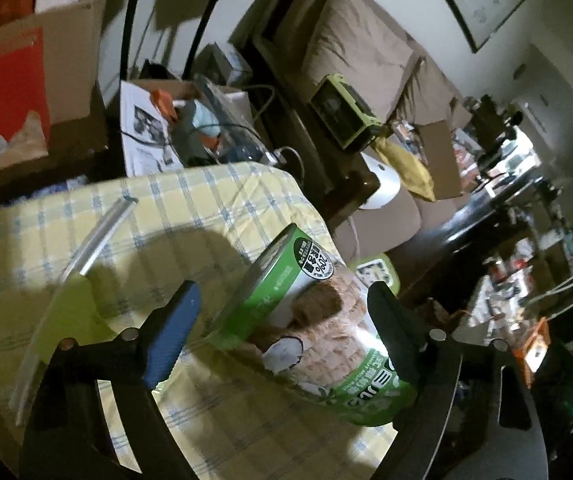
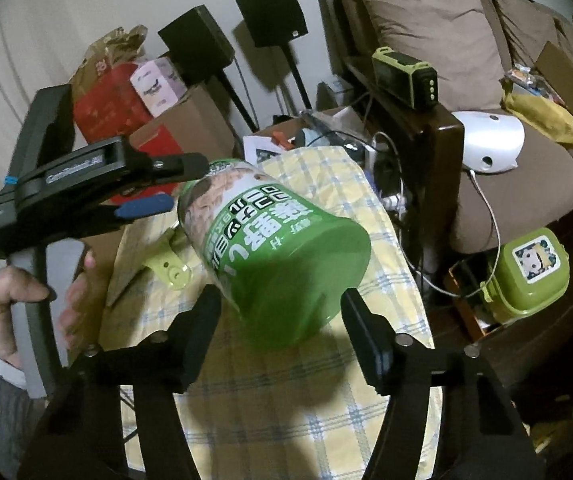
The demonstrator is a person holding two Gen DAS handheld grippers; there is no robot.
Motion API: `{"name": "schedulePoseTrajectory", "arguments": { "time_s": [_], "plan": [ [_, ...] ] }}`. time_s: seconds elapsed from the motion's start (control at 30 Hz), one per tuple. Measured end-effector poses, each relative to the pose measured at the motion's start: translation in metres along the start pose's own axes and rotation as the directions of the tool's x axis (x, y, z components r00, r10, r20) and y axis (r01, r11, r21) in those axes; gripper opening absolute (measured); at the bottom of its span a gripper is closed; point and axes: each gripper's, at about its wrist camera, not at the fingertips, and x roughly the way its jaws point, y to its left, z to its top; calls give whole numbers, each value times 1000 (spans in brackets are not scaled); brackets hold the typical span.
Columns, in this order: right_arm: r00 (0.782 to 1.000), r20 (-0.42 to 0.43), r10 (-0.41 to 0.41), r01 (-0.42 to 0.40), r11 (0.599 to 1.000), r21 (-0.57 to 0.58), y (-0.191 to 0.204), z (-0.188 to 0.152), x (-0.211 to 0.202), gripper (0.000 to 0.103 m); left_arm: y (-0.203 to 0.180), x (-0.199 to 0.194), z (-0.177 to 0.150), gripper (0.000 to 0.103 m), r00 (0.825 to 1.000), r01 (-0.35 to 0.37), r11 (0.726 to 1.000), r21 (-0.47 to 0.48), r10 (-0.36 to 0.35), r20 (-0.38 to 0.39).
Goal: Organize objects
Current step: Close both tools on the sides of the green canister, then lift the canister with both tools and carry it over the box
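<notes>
A green cylindrical snack tub (image 2: 270,256) with cookie pictures is tilted above a table with a yellow checked cloth (image 2: 386,288). My left gripper (image 1: 282,320) is open, and the tub (image 1: 318,320) lies between its fingers, touching neither clearly. In the right wrist view the left gripper (image 2: 174,186) reaches the tub's far end from the left. My right gripper (image 2: 280,320) is open, its fingers on either side of the tub's green lid end. A lime-handled knife (image 1: 70,288) lies on the cloth at the left.
A brown sofa (image 2: 526,184) with cushions, a white device (image 2: 490,140) and clutter stands to the right. A green lunch box (image 2: 534,272) sits on the floor by cables. Cardboard boxes (image 2: 190,120) and black speakers (image 2: 270,12) stand behind the table.
</notes>
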Motion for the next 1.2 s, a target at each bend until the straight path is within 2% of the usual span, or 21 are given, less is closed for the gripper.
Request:
{"name": "schedulePoseTrajectory", "arguments": {
  "time_s": [0.1,0.27,0.33,0.43,0.7,0.9,1.03,1.2],
  "plan": [
    [1000,-4,3,-3,1000,-3,0,0,4,59,6,3,-2,75,998,65,998,-12,-65,-7],
    [1000,-4,11,-11,1000,-1,-2,4,8,54,0,4,-8,71,998,65,997,34,-65,-13],
    [1000,2,10,-10,1000,-5,-2,5,8,53,-3,1,-12,62,997,75,997,38,-74,-25],
    [1000,11,-17,17,1000,-9,-2,8,9,54,-10,-5,-20,56,998,48,997,64,-46,-31],
    [1000,18,-23,23,999,-22,0,15,1,54,-31,-27,-45,56,999,-13,989,149,17,-28],
    [998,61,-15,20,996,-84,25,30,-19,55,-31,-72,-49,56,999,-7,992,126,3,32],
    [997,81,4,8,990,-143,52,37,-29,55,-28,-114,-46,56,995,-49,991,125,38,87],
    [993,91,75,-56,979,-198,95,48,-38,55,-12,-166,-48,56,985,-106,991,83,93,146]
  ]
}}
